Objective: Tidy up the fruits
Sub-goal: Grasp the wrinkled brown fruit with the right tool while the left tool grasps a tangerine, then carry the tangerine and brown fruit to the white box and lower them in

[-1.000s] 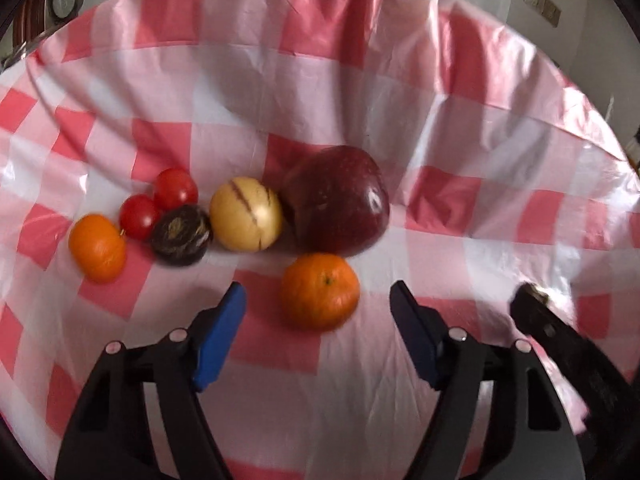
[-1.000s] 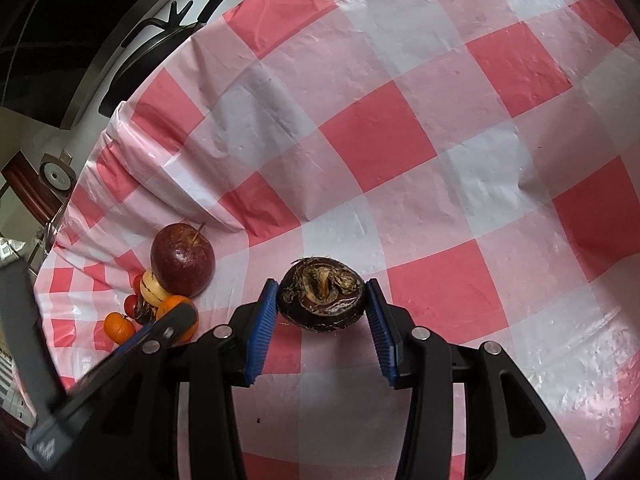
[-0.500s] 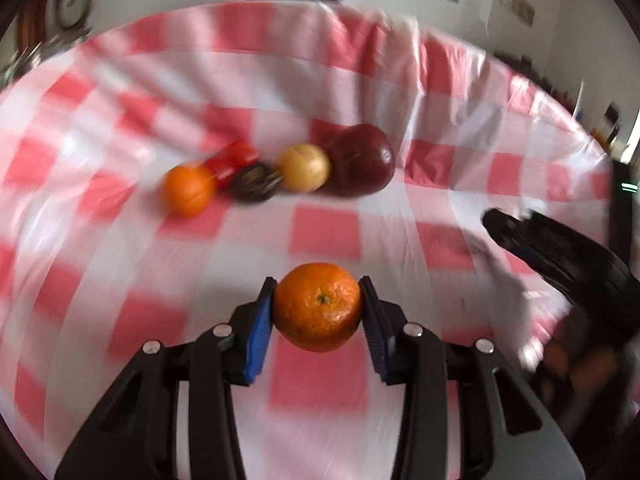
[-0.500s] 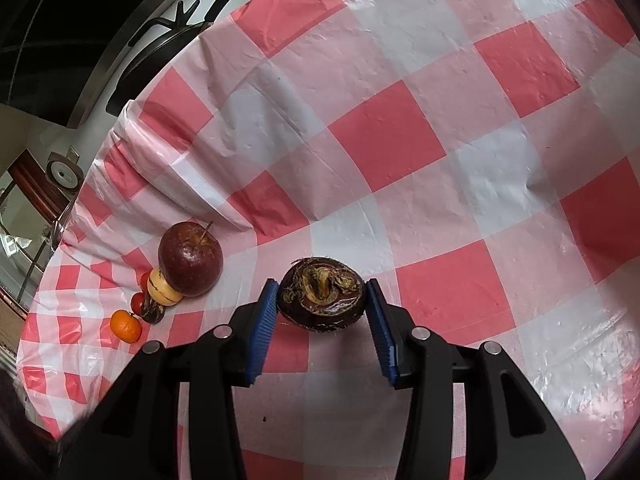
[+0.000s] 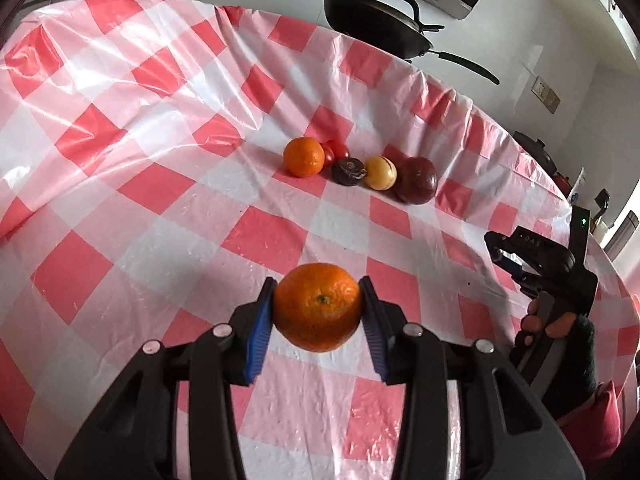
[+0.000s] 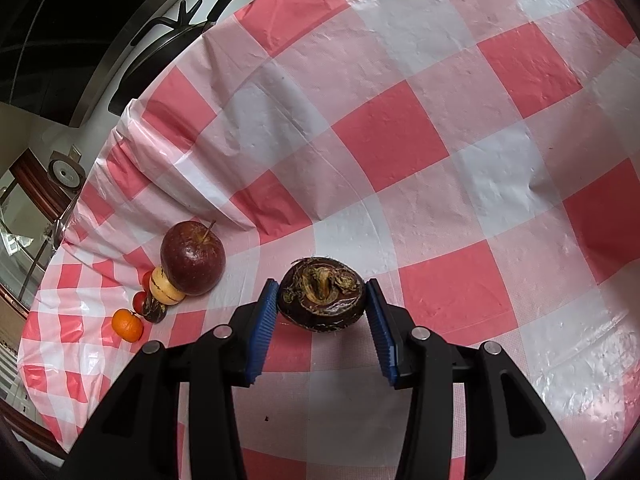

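My left gripper is shut on an orange tangerine, held above the checked tablecloth. Farther back lies a row of fruit: a second tangerine, red tomatoes, a dark brown round fruit, a yellow striped fruit and a dark red apple. My right gripper is shut on a dark brown round fruit with a dried crown. In the right wrist view the same row shows at the left: apple, yellow fruit, tangerine.
A black pan stands beyond the table's far edge. The right hand-held gripper and a hand in a dark sleeve show at the right of the left wrist view. The cloth is wrinkled near the far left edge.
My left gripper closed on the near tangerine, lifted it and pulled back from the fruit row, which now looks smaller and farther. The right gripper kept still with its fruit.
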Demonstrator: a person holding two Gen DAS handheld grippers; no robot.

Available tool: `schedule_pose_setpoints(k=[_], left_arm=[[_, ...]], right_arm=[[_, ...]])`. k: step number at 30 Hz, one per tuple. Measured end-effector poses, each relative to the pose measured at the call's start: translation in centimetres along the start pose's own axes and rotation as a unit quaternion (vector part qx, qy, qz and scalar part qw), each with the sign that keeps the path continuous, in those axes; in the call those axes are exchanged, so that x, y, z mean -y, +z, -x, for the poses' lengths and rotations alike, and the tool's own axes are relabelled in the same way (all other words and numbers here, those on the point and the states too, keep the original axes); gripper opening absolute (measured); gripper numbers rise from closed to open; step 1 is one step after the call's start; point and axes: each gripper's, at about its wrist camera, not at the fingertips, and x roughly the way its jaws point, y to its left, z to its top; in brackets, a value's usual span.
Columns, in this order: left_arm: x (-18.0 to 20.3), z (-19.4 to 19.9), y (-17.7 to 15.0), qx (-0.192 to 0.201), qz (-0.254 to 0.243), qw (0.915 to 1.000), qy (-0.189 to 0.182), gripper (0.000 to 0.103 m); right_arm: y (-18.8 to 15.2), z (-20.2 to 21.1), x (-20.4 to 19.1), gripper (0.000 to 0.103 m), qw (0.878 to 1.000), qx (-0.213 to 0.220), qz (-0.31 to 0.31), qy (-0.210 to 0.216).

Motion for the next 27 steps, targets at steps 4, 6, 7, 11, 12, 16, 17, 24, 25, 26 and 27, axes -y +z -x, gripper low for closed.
schedule_pose_setpoints(k=[4, 6, 7, 11, 12, 16, 17, 24, 25, 26, 27], left_arm=[[0.0, -0.3, 0.0, 0.001, 0.006, 1.0000, -0.002, 0.042], [-0.1, -0.3, 0.0, 0.001, 0.007, 1.0000, -0.002, 0.042], [-0.1, -0.3, 0.0, 0.001, 0.008, 1.0000, -0.001, 0.042], [-0.1, -0.2, 0.0, 0.002, 0.009, 1.0000, -0.001, 0.042], [-0.1, -0.2, 0.0, 0.001, 0.008, 1.0000, -0.002, 0.042], [-0.1, -0.2, 0.0, 0.002, 0.008, 1.0000, -0.002, 0.042], [-0.1, -0.2, 0.0, 0.000, 0.006, 1.0000, -0.004, 0.042], [-1.2, 1.9, -1.5, -0.010, 0.019, 0.9997, 0.011, 0.042], [-1.6, 2.7, -2.2, -0.010, 0.017, 0.9997, 0.016, 0.042], [-2.0, 3.6, -2.9, -0.009, 0.013, 0.9997, 0.021, 0.042], [-2.5, 4.6, -3.5, -0.008, 0.011, 0.9996, 0.026, 0.042]], right_arm=[[0.0, 0.0, 0.0, 0.044, 1.000, -0.001, 0.000, 0.000], [0.0, 0.0, 0.0, 0.044, 1.000, -0.001, -0.001, 0.000], [0.0, 0.0, 0.0, 0.044, 1.000, -0.001, -0.001, 0.000], [0.0, -0.1, 0.0, 0.044, 1.000, -0.003, -0.002, -0.003], [-0.1, -0.1, 0.0, 0.044, 1.000, -0.004, -0.002, -0.003], [-0.6, 0.2, -0.6, 0.044, 1.000, -0.018, 0.013, -0.003], [-1.1, 0.4, -0.7, 0.044, 1.000, -0.027, 0.007, -0.003], [-8.7, 5.3, -4.1, 0.044, 0.997, -0.066, 0.002, 0.042], [-10.3, 6.4, -4.9, 0.044, 0.996, -0.072, 0.013, 0.053], [-11.7, 7.2, -5.7, 0.044, 0.995, -0.080, 0.024, 0.062], [-12.6, 7.7, -6.3, 0.044, 0.994, -0.086, 0.033, 0.066]])
